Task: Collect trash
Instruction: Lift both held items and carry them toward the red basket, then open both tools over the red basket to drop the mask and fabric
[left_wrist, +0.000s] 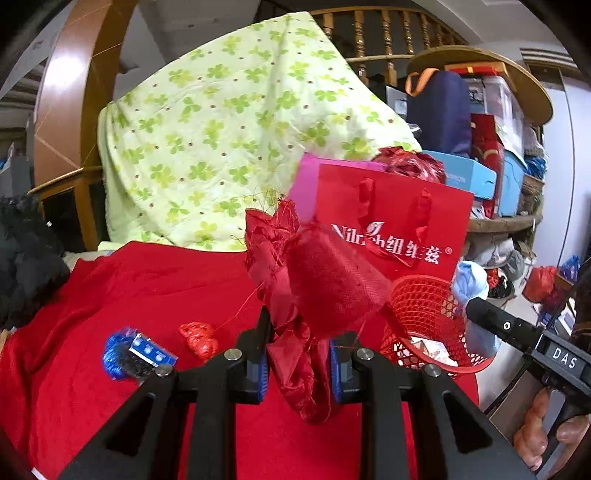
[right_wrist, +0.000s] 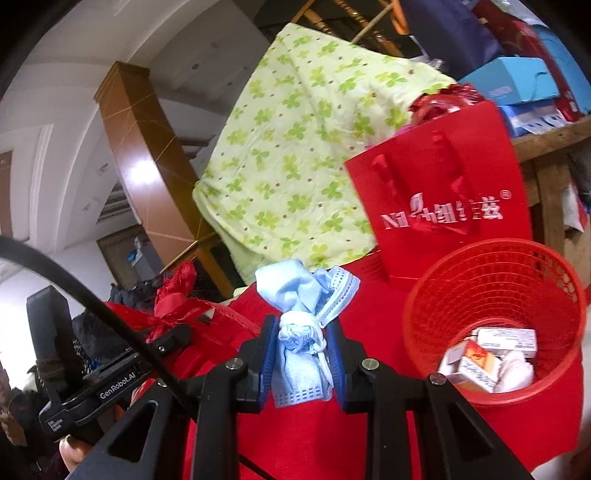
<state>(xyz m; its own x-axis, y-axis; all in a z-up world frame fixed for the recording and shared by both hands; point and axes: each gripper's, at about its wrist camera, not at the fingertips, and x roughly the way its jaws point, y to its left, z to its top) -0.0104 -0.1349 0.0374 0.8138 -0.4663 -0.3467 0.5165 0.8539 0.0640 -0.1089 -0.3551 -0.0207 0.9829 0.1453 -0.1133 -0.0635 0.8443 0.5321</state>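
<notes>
My left gripper (left_wrist: 299, 354) is shut on a bundle of red cloth scraps (left_wrist: 317, 288) and holds it above the red-covered table (left_wrist: 147, 295), left of the red mesh basket (left_wrist: 424, 302). My right gripper (right_wrist: 301, 354) is shut on a knotted blue face mask (right_wrist: 303, 332), held left of the basket (right_wrist: 495, 295), which contains small cartons and white paper (right_wrist: 487, 358). The mask also shows in the left wrist view (left_wrist: 471, 284). On the table lie a red plastic scrap (left_wrist: 199, 338) and a blue tinsel piece with a blue wrapper (left_wrist: 136, 354).
A red paper gift bag (left_wrist: 391, 221) stands behind the basket, also in the right wrist view (right_wrist: 443, 192). A green clover-print blanket (left_wrist: 236, 125) hangs behind it. A cluttered shelf of boxes (left_wrist: 491, 140) is at the right. Dark fabric (left_wrist: 26, 258) lies at the table's left.
</notes>
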